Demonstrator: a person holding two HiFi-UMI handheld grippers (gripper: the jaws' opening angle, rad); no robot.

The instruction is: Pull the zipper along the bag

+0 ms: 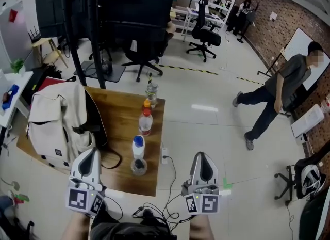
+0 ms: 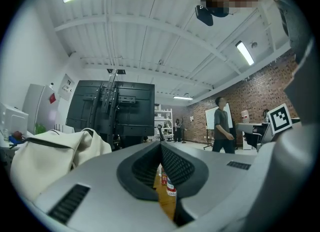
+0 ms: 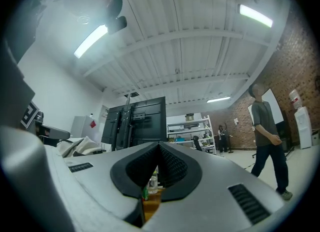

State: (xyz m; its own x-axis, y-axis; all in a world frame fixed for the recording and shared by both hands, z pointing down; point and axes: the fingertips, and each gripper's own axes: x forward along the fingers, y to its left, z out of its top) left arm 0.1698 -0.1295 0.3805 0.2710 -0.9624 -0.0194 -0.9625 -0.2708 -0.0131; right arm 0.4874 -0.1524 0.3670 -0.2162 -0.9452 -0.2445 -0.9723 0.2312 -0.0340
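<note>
Head view, bag (image 1: 54, 120) corner behind left gripper (image 1: 93, 152), forearms (image 1: 77, 227) cropped

A row of bottles (image 1: 145, 123) is lining the right edge of the table (image 1: 122, 111), leaving bare wood free between it and the backpack (image 1: 56, 123).

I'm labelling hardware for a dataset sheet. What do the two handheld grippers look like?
Both the left gripper and right gripper have light grey, tapered shells with slotted vents, black textured pads lining the jaws, and a cube of black-and-white square markers at the rear. Dark cables trail near the bases.
</note>
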